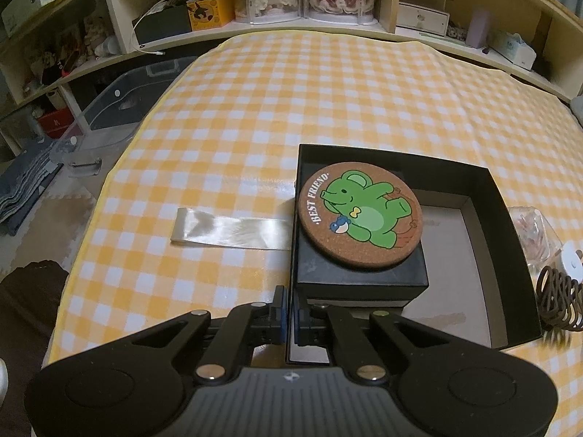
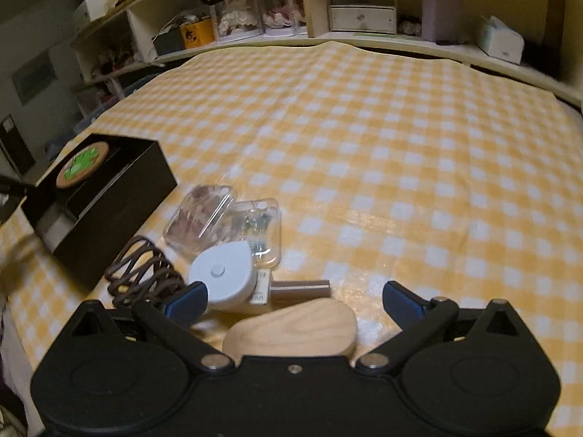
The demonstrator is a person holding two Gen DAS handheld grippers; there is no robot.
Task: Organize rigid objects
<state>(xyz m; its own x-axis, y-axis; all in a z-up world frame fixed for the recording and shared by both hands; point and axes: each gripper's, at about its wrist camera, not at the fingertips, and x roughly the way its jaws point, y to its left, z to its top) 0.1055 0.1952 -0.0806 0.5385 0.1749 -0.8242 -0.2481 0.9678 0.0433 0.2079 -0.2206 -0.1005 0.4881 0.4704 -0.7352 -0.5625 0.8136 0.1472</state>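
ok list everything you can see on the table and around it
tablecloth: 1, yellow and white check, over the table
box: 1, black, open, left part of the table
small box: 1, black, inside the box
coaster: 1, cork with a green bear, on the small box
ribbon: 1, cream, flat, left of the box
clear cases: 2, transparent, right of the box
coil: 1, brown, beside the box
white device: 1, near the coil
wood piece: 1, pale, nearest the right gripper
brown cylinder: 1, behind the wood piece
shelves: cream, behind the table
left gripper: shut on the box wall
right gripper: open, above the wood piece
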